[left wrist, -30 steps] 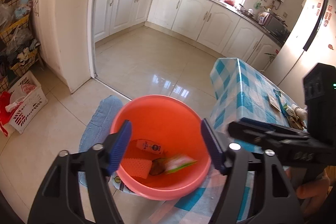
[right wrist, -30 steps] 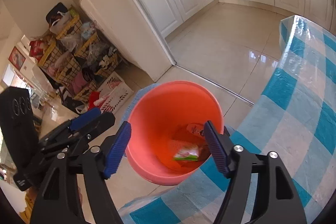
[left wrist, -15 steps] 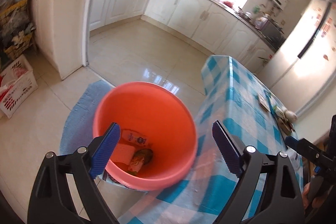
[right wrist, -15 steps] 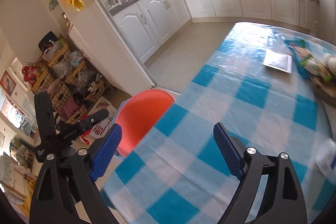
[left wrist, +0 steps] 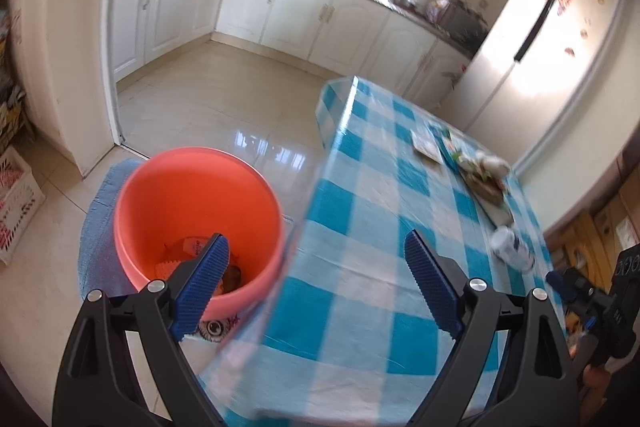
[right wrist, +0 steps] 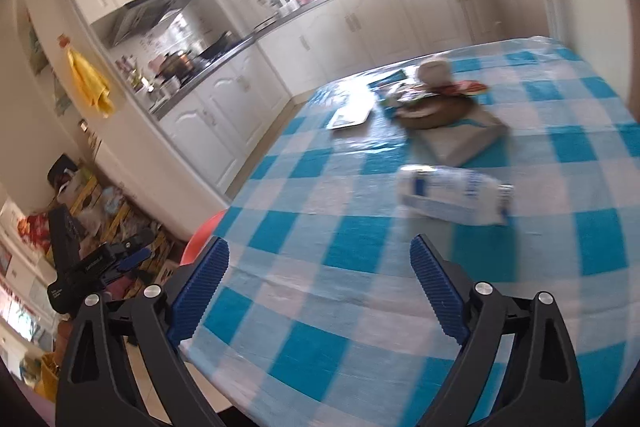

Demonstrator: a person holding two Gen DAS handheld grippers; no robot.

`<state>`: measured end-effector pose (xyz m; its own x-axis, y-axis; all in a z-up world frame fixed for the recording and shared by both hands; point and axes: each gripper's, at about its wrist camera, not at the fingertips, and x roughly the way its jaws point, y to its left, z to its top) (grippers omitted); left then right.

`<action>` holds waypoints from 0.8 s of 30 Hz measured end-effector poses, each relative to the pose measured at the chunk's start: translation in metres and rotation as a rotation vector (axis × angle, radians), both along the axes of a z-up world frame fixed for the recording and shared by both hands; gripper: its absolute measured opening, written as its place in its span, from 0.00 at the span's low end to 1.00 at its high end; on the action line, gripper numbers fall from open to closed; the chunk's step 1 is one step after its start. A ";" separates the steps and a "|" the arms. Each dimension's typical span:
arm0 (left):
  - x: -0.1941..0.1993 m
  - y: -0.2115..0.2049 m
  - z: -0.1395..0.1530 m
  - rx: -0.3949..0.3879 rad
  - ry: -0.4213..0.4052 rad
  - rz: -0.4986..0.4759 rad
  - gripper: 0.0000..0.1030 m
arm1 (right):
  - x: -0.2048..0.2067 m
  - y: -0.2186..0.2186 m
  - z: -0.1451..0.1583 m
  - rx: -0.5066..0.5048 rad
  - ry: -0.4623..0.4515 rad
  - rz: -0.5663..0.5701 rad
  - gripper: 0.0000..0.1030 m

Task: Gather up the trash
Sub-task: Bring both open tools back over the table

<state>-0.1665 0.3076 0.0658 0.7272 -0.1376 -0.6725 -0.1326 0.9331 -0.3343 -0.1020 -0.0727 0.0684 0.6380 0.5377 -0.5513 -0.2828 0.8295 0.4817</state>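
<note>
Now we hold both grippers wide and empty, right gripper [right wrist: 318, 291] jaws just opening, facing the white bottle [right wrist: 454, 196]; left gripper [left wrist: 316, 283] beside the orange bucket [left wrist: 192, 187].

Table [right wrist: 360, 243], blue-and-white checked cloth: white-and-blue bottle [right wrist: 452, 197] lying on its side just ahead of the right gripper's open jaws; beyond it a flat grey box [right wrist: 464, 141] bearing a brown dish, and a white tray [right wrist: 352, 115] to the far left.

Floor [left wrist: 208, 115], beige tile: orange bucket [left wrist: 192, 195] on a blue mat [left wrist: 96, 227], ahead-left of the left gripper.
</note>
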 end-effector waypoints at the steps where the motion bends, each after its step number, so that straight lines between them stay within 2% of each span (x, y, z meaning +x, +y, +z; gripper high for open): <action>1: 0.003 -0.006 0.002 0.008 0.009 -0.014 0.87 | -0.001 -0.008 0.000 0.003 -0.005 -0.016 0.89; 4: 0.015 -0.025 0.009 0.035 0.025 -0.040 0.87 | -0.002 -0.044 -0.004 0.037 -0.017 -0.075 0.89; 10: 0.046 -0.064 0.024 0.089 0.053 -0.117 0.87 | 0.023 -0.106 -0.009 0.139 0.049 -0.165 0.89; 14: 0.077 -0.093 0.035 0.077 0.046 -0.163 0.87 | 0.052 -0.138 -0.011 0.179 0.106 -0.202 0.89; 19: 0.136 -0.133 0.042 0.047 0.023 -0.218 0.87 | 0.092 -0.160 -0.005 0.207 0.126 -0.199 0.89; 24: 0.215 -0.172 0.036 0.022 0.017 -0.248 0.87 | 0.142 -0.157 -0.001 0.189 0.131 -0.182 0.89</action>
